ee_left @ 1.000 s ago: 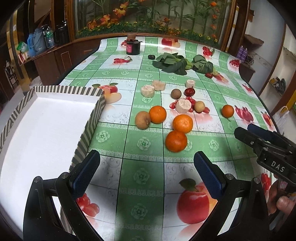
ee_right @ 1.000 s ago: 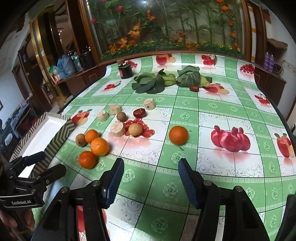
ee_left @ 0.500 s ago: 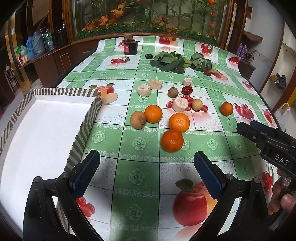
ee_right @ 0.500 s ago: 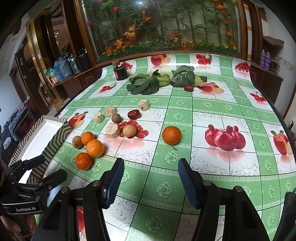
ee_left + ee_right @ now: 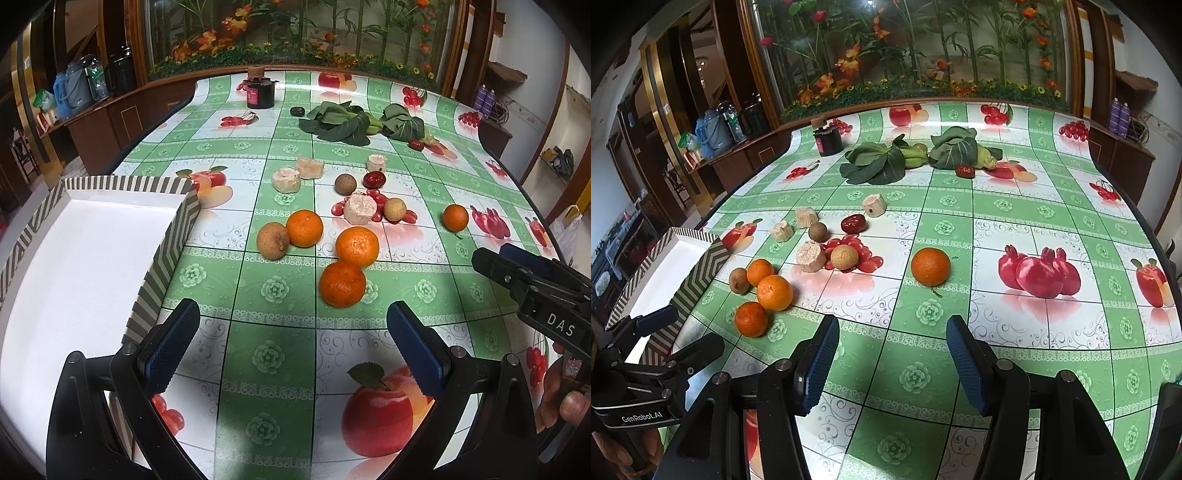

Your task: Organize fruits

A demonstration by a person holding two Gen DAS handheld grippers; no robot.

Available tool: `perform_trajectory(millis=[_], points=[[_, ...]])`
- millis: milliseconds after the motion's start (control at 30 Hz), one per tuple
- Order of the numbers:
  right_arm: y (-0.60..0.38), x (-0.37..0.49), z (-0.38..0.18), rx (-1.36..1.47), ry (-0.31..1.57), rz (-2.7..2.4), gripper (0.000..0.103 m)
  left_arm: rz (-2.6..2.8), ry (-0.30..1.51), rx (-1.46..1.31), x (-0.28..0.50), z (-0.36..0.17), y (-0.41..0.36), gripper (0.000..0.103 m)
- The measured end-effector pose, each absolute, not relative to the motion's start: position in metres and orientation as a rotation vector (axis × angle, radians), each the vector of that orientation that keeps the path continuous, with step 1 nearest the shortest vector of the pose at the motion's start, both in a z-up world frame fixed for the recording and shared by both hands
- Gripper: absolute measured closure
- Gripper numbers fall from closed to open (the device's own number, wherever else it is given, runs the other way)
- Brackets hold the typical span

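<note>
Three oranges lie close together, the nearest orange (image 5: 342, 284) (image 5: 751, 319) just ahead of my left gripper (image 5: 291, 343), which is open and empty. A lone orange (image 5: 930, 266) (image 5: 455, 218) lies ahead of my right gripper (image 5: 890, 362), also open and empty. A brown round fruit (image 5: 273, 241) sits beside the oranges. Small brown fruits (image 5: 844, 256), a red date (image 5: 853, 223) and pale cut chunks (image 5: 811, 257) lie further back. A white tray with striped walls (image 5: 173, 236) (image 5: 701, 273) stands at the left, with nothing in it.
Leafy greens (image 5: 875, 166) and another red date (image 5: 965, 171) lie at the back. A dark jar (image 5: 260, 92) stands at the far edge. The table has a green fruit-print cloth (image 5: 273, 369). The right gripper's body (image 5: 532, 288) shows at the left view's right side.
Both grippers have drawn back a little and risen slightly, so the fruits look a bit further away. Nothing on the table has moved.
</note>
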State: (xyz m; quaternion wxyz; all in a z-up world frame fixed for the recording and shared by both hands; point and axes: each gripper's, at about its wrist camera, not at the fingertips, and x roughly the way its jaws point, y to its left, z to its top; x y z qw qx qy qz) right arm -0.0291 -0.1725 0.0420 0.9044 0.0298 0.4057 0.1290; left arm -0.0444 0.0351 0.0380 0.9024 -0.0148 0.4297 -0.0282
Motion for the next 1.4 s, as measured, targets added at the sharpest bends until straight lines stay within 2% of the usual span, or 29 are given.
perform_trajectory(millis=[533,700,800,833,900,933,967,1400], points=[[-0.178,-0.021,0.037,0.067,0.857,0.262,0.043,-0.082,0.910,0.005,-0.029,0.025,0.019,0.004],[-0.177,-0.020,0.036,0.060,0.862,0.265,0.043,-0.107,0.925,0.013,-0.021,0.019,0.013,0.017],[-0.174,-0.018,0.036,0.050,0.865,0.272,0.043,-0.123,0.939,0.019,-0.016,0.013,0.009,0.037],[-0.173,-0.017,0.036,0.047,0.866,0.275,0.043,-0.127,0.944,0.020,-0.015,0.011,0.008,0.049],[-0.170,-0.015,0.037,0.044,0.870,0.285,0.043,-0.130,0.936,0.030,-0.014,0.012,0.007,0.059],[-0.168,-0.013,0.037,0.041,0.871,0.295,0.043,-0.146,0.942,0.018,-0.014,0.013,0.008,0.069],[-0.166,-0.013,0.038,0.038,0.873,0.304,0.043,-0.154,0.943,0.006,-0.015,0.015,0.009,0.072],[-0.087,0.010,0.031,-0.050,0.937,0.509,0.043,-0.093,0.921,-0.035,-0.039,0.038,0.046,0.072]])
